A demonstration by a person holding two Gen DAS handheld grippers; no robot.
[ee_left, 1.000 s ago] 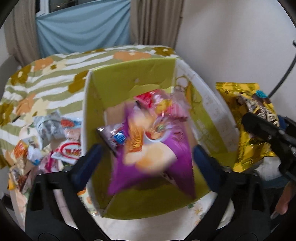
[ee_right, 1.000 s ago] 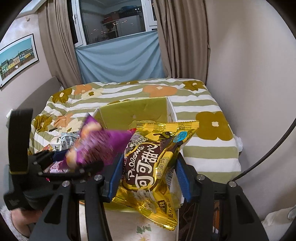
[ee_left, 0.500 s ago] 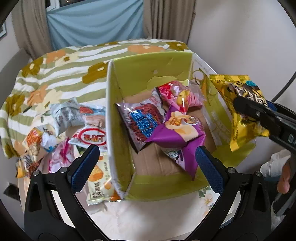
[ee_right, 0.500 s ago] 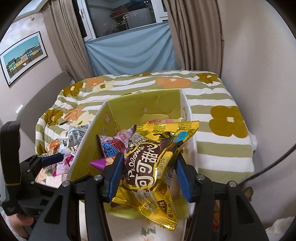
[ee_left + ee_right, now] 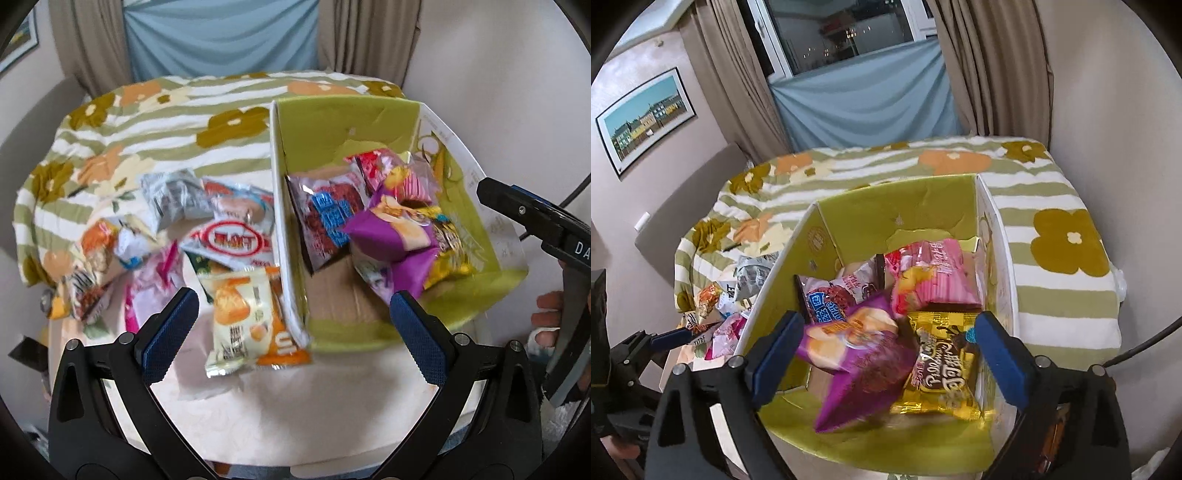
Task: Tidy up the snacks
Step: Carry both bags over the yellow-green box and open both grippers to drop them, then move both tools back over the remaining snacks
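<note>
Left gripper (image 5: 293,319): fingers spread wide, nothing between pads. Orange-and-white packet (image 5: 248,322) lies between its fingertips, just outside green box (image 5: 286,236) wall; loose snack pile (image 5: 162,236) beyond left finger.

Right gripper (image 5: 888,354): fingers spread, empty. Gold packet (image 5: 942,369) lies in box ahead of right finger, purple bag (image 5: 864,354) beside it toward left finger; touching, likely, though blur hides edges. Pink packet (image 5: 934,280) farther ahead.
</note>
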